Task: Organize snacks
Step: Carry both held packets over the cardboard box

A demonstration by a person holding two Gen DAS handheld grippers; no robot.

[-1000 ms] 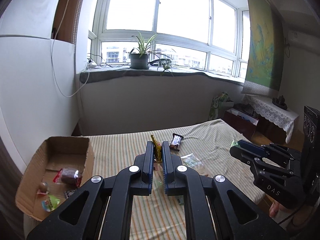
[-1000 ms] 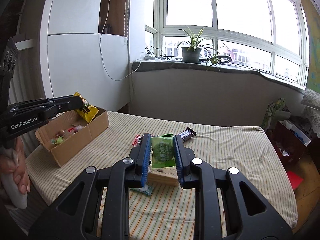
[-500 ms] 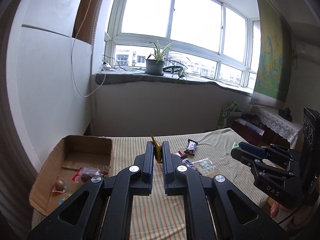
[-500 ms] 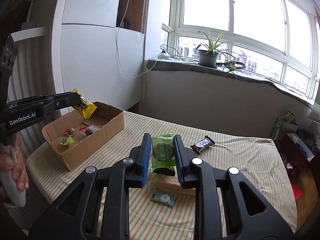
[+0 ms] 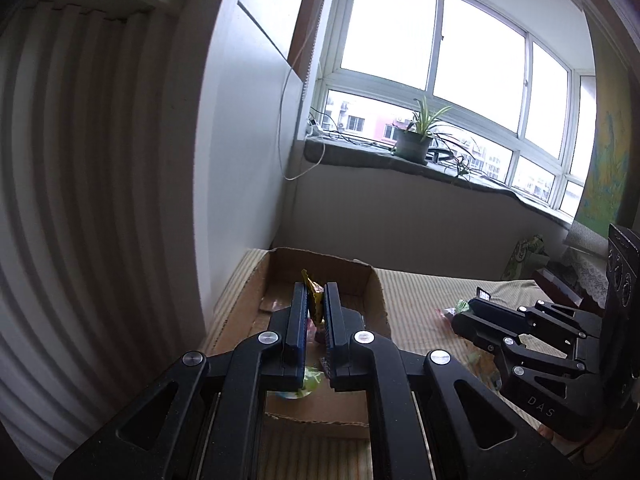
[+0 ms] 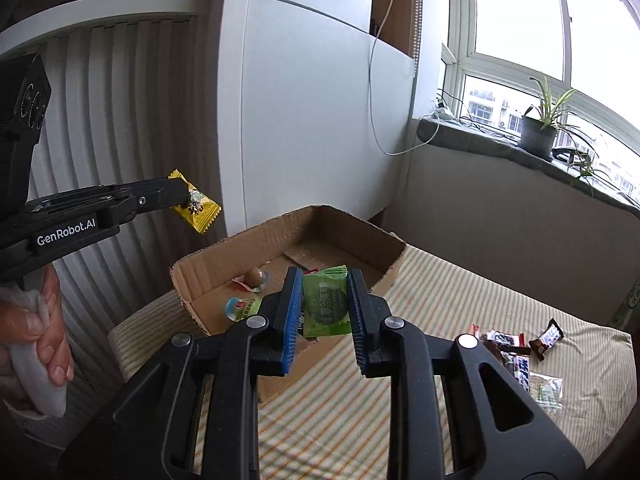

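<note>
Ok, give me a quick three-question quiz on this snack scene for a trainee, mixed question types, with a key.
1. True or false: the left gripper holds a yellow packet.
2. What does the right gripper hold? A) chocolate bar B) green packet C) nothing
3. Fill in: some snacks already lie in the cardboard ____.

Key: 1 true; 2 B; 3 box. Other snacks remain on the striped cloth.

Daylight pours through the far window (image 5: 436,68), its panes blown out white; the ribbed wall (image 5: 80,200) on the left sits dim and shadowed; straight lines bow hard toward the dark, vignetted corners; near parts stay reasonably sharp.
</note>
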